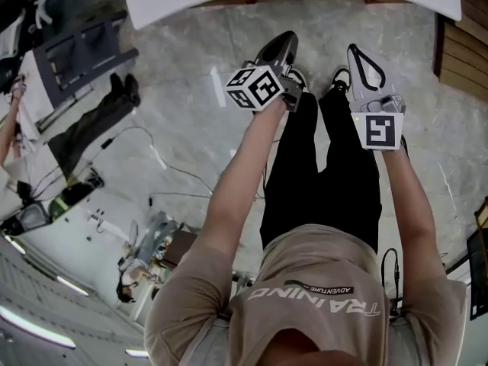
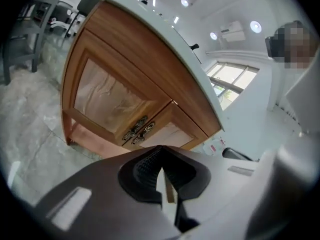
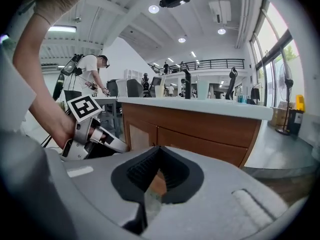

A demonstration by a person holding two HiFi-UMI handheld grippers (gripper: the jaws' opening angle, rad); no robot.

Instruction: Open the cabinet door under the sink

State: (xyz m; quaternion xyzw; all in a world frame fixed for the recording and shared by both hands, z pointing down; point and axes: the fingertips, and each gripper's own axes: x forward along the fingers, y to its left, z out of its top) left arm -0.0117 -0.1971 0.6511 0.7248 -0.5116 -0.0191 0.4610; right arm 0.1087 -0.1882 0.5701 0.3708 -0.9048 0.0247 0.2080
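Two cabinet doors [image 2: 107,96], both closed

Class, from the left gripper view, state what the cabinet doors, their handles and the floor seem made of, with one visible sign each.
Cabinet doors: likely wood, with warm brown frames and paler inset panels. Handles: probably metal, shown by the dark ornate scrollwork. Floor: looks like stone or tile, with grey mottled veining.

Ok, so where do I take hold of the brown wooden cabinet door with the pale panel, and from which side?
Take the ornate dark metal handle at the brown wooden cabinet door's inner edge, beside the neighbouring door's handle. Come straight at the front, jaws straddling its narrow width; handles at the seam suggest hinges on the outer edge.
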